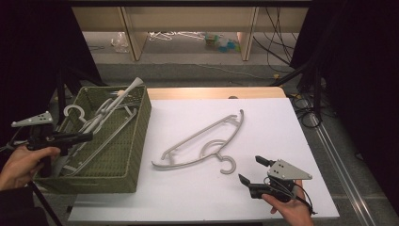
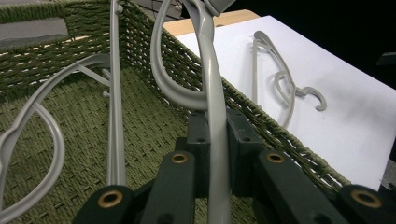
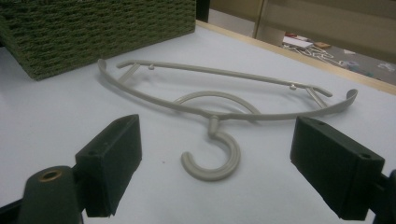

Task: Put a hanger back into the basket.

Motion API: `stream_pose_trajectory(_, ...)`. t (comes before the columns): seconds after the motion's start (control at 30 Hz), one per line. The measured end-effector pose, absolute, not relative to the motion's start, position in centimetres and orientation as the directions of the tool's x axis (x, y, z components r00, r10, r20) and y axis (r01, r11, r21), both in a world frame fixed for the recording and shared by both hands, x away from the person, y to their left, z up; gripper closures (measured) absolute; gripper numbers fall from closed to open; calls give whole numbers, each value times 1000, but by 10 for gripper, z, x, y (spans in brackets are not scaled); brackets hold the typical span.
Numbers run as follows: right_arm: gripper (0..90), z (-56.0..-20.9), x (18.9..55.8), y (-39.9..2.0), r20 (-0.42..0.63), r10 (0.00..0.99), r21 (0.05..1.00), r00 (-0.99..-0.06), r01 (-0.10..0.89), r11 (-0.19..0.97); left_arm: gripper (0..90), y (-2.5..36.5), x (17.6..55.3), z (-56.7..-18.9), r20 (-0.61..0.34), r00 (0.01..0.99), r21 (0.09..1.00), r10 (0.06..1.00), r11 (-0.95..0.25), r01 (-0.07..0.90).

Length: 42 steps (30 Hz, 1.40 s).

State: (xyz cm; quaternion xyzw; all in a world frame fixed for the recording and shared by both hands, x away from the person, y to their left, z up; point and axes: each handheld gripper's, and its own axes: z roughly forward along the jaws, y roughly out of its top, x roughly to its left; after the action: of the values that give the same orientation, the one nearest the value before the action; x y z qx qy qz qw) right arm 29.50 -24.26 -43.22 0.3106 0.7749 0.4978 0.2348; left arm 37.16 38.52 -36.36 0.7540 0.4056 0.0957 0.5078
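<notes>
Nearest the person, the right gripper (image 1: 251, 170) hovered low over the white table (image 1: 197, 197), jaws spread wide and holding nothing. Just ahead of them one pale grey plastic clothes hanger (image 3: 219, 109) lay flat on the table, its hook end (image 3: 212, 163) pointing toward the gap between the jaws, untouched. To the left, the left gripper (image 2: 215, 144) was clenched on the arm of a second grey plastic hanger (image 2: 212, 93), holding it tilted over the green woven basket (image 1: 124, 160). Further hangers lay tangled inside the basket; at least three could be made out, the exact number unclear. Beyond the table's far edge stood pale wooden shelving (image 1: 131, 28).
</notes>
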Motion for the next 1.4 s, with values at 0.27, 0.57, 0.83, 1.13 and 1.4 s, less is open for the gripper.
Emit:
stream_pose_trajectory(0.27,176,-432,295,-243,-49,716,916,-696,254,309,807,387,369,-363,-236,652,836,721,-191,514)
stream_pose_trajectory(0.57,177,-433,295,-243,-55,717,918,-695,246,310,807,396,372,-375,-254,644,823,722,-189,536)
stream_pose_trajectory(0.83,177,-433,296,-242,-58,715,919,-697,243,311,804,391,379,-386,-270,623,792,734,-198,577)
stream_pose_trajectory(1.13,176,-432,295,-243,-56,718,909,-694,262,324,789,380,386,-391,-226,574,742,787,-243,625)
stream_pose_trajectory(1.4,177,-432,295,-243,-56,717,908,-695,262,325,741,387,387,-391,-197,477,692,856,-223,686)
